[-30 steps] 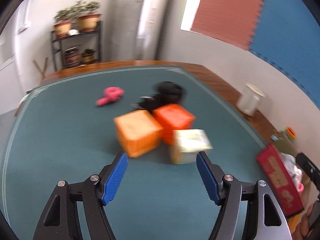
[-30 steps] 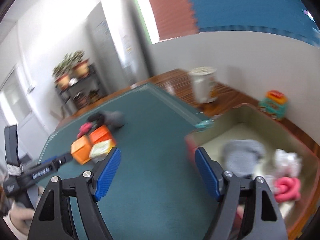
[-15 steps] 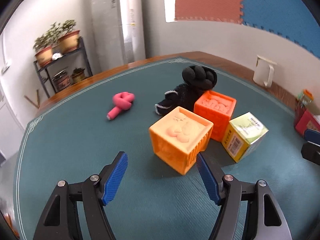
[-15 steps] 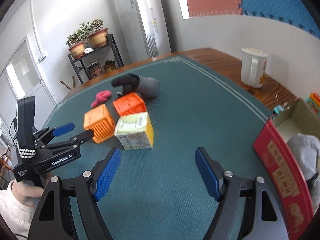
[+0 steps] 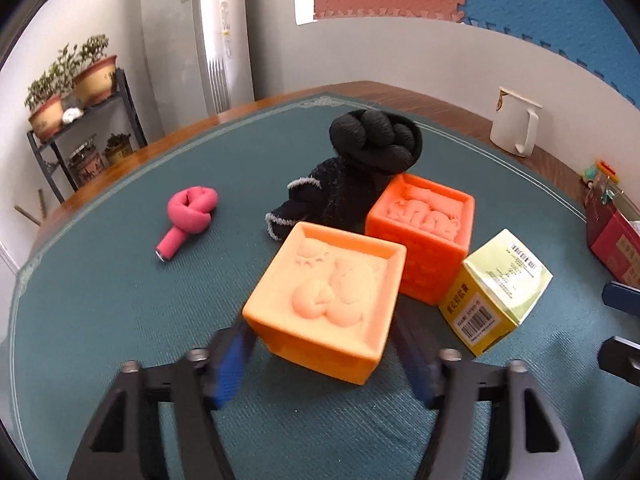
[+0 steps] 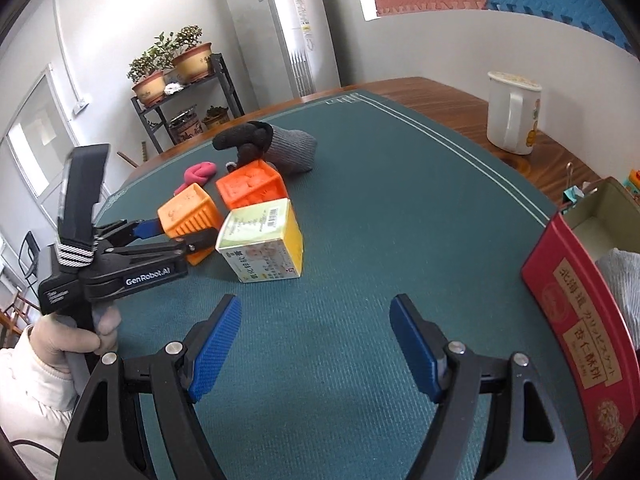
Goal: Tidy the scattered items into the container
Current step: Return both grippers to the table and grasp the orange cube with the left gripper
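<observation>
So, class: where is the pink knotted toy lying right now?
In the left wrist view the pink knotted toy lies alone on the green mat, left of the black socks and beyond the light orange cube.

mug (image 6: 512, 114): white, upright on bare wood table edge
plant shelf (image 6: 182, 92): black, potted plants on top
floor AC unit (image 6: 276, 28): by wall

My left wrist camera sits low and close behind the light orange cube (image 5: 326, 294), facing 12 o'clock across the green mat (image 5: 100, 300). My right wrist camera rides higher and farther back, aimed toward 11 o'clock. Both views share the cube cluster, yellow carton (image 6: 262, 240) and white mug (image 6: 512, 114).
</observation>
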`<state>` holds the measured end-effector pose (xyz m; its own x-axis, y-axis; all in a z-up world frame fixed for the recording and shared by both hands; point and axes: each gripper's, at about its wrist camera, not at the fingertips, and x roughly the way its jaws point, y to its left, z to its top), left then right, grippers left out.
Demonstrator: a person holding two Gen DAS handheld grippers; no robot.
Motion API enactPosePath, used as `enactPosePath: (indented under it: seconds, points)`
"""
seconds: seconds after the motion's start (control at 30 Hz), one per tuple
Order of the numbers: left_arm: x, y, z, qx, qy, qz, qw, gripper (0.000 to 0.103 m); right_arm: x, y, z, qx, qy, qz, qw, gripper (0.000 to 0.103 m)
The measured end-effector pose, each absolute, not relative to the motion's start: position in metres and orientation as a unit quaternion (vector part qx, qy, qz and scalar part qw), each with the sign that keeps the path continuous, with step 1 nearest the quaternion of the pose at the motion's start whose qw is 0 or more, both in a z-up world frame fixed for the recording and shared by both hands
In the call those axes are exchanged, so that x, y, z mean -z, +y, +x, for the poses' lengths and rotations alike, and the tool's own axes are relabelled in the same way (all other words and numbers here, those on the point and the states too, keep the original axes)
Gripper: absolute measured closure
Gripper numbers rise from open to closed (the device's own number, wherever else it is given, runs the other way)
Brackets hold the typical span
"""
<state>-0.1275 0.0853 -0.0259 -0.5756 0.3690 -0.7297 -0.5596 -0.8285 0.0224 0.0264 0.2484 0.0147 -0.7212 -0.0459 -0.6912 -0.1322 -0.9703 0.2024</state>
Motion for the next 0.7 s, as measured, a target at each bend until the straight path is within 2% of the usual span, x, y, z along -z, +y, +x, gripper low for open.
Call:
enactPosePath:
  seconds: [0.17,0.7]
  points:
    - [0.025,0.080,-0.120,-0.887,0.102,-0.384,0.237,0.044,-0.013,0.250,0.025,-0.918,0.118,-0.377,0.030,0.023]
    - [-0.002,0.047,-0.072,-0.923,0.058,-0.371,0.085,0.044,-0.010,0.241,0.024,-0.917,0.100,-0.385,0.015,0.023]
